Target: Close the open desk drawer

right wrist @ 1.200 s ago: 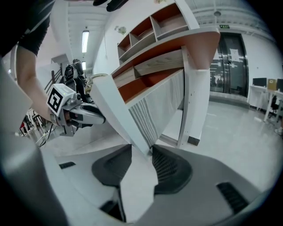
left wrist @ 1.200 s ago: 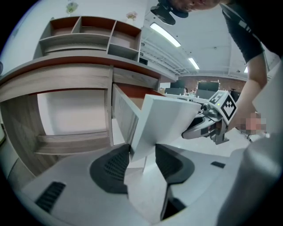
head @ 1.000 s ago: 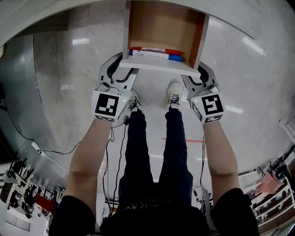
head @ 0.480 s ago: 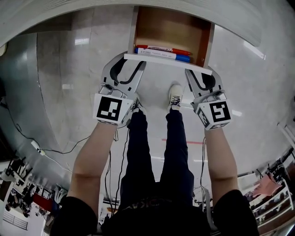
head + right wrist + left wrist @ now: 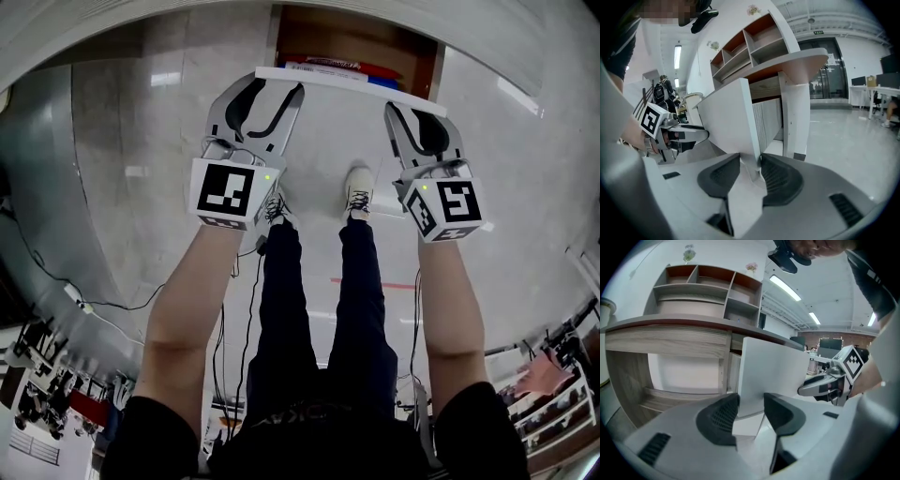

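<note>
The desk drawer's white front panel [image 5: 347,86] stands just short of the desk edge, and only a strip of the wooden inside shows behind it. Red and blue markers [image 5: 342,66] lie in that strip. My left gripper [image 5: 276,86] is open, its fingertips set against the panel's left end. My right gripper [image 5: 415,112] is open against the right end. In the left gripper view the panel [image 5: 773,371] has its lower left corner between the jaws of the left gripper [image 5: 751,401]. In the right gripper view the panel's [image 5: 726,122] right edge sits between the jaws of the right gripper [image 5: 750,161].
The grey desk top [image 5: 670,324] runs above the drawer and carries a wooden shelf unit [image 5: 708,287]. A white desk leg [image 5: 794,122] stands right of the drawer. The person's shoes [image 5: 356,192] are on the tiled floor below, and cables [image 5: 94,305] trail at the left.
The drawer has slid far into the desk, and most of its inside and the markers are now hidden. Both grippers moved forward with the front panel, still at its two ends.
</note>
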`<action>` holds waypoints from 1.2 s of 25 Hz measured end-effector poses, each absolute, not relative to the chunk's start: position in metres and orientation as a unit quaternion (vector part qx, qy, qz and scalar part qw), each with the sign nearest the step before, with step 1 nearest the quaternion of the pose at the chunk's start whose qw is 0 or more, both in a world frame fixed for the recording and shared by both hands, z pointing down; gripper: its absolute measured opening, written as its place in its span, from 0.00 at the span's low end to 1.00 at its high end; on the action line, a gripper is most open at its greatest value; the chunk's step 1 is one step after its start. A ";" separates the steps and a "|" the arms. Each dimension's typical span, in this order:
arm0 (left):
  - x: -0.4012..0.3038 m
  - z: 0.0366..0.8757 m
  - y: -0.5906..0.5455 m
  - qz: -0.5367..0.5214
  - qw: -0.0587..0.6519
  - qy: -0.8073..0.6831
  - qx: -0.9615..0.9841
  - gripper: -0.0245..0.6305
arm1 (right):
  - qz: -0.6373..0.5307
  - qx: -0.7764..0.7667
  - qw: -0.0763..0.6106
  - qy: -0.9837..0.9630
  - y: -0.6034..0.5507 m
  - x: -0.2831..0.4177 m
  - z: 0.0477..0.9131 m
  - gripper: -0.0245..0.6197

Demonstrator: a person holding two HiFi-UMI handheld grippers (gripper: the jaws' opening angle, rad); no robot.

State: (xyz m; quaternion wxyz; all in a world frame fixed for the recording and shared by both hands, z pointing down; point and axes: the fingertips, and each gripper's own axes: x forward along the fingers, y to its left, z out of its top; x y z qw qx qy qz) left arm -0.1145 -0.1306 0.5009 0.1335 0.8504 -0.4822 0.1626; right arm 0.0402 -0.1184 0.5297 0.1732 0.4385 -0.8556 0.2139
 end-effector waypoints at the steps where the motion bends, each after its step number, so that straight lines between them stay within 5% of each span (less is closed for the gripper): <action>1: -0.114 0.500 -0.134 0.163 0.133 -0.482 0.850 0.32 | 0.215 0.440 0.173 -0.855 -0.121 0.040 0.529 0.28; 30: -0.117 0.506 -0.211 0.162 0.165 -0.558 0.797 0.32 | 0.297 0.573 0.136 -0.751 -0.199 0.046 0.538 0.29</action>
